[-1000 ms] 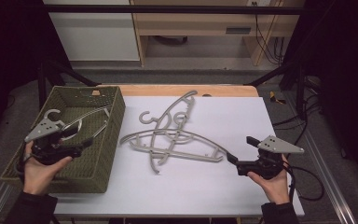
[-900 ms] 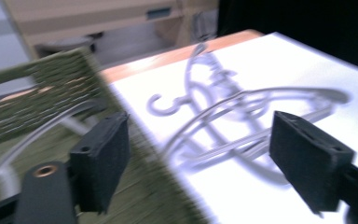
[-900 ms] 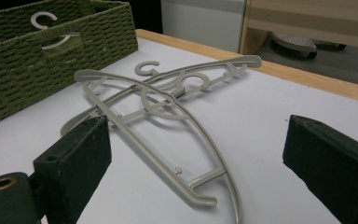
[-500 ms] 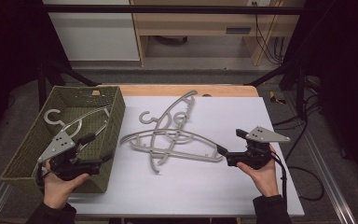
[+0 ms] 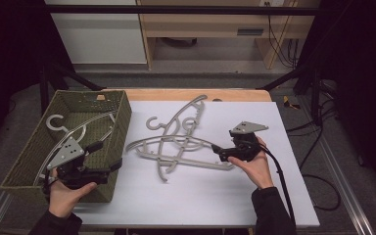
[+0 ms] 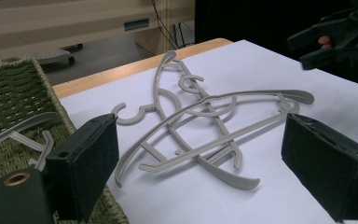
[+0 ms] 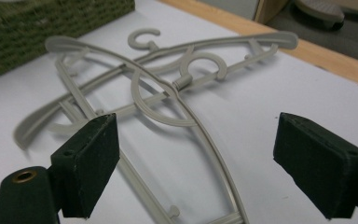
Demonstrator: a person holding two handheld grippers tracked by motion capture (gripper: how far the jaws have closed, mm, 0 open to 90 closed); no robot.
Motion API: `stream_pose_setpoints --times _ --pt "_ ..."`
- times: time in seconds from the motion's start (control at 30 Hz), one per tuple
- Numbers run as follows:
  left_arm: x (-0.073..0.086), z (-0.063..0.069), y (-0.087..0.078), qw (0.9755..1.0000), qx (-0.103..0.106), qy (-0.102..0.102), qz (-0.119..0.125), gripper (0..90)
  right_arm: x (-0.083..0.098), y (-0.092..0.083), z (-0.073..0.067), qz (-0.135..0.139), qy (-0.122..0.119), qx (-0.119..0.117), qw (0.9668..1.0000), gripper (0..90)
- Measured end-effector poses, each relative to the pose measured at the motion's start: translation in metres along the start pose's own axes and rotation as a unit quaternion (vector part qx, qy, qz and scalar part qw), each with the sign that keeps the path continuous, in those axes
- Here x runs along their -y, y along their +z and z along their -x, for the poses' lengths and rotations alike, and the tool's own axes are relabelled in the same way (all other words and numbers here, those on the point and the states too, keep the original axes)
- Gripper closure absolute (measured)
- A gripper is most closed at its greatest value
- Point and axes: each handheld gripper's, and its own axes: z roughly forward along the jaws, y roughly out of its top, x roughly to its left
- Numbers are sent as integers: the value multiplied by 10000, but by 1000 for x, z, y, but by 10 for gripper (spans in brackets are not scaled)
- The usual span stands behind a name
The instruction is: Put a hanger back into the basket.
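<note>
A white table top is seen from above, with a strip of bare wood along its far edge. A person's two forearms enter from the bottom, each hand holding a black two-jaw gripper.

At the left stands a green woven basket. Inside it lies one grey plastic hanger, its hook toward the far left corner; the near end of this hanger is hidden behind the left gripper and the grey plate on top of it. The left gripper is held over the basket's near right corner, its jaws spread wide and holding nothing. In the left gripper view, the two black pads stand far apart at the frame's edges, with the basket's rim at lower left.

In the middle of the table lies a pile of grey hangers, crossed over one another so tangled that their number is hard to make out; two or three hooks can be seen. The pile lies just right of the basket, apart from it.

The right gripper is held at the pile's right end, its tips close to or over a hanger arm; whether they touch cannot be told from above. In the right gripper view its jaws are wide apart, gripping nothing, and hanger arms run between them on the table below. The bottom edge of that view cuts off the nearest hanger.

Beyond the table, shelving and cables sit in dim light.
</note>
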Motion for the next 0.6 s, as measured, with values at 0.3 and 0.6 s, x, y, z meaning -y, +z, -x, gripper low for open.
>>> stream_pose_setpoints --times 0.3,0.6 --pt "1 -3 0 10000 -12 -8 -9 111 17 56 24 -707 -153 194 9972 281" --pt "2 -3 1 10000 9 -3 -27 116 30 80 30 -1153 -173 95 9931 434"
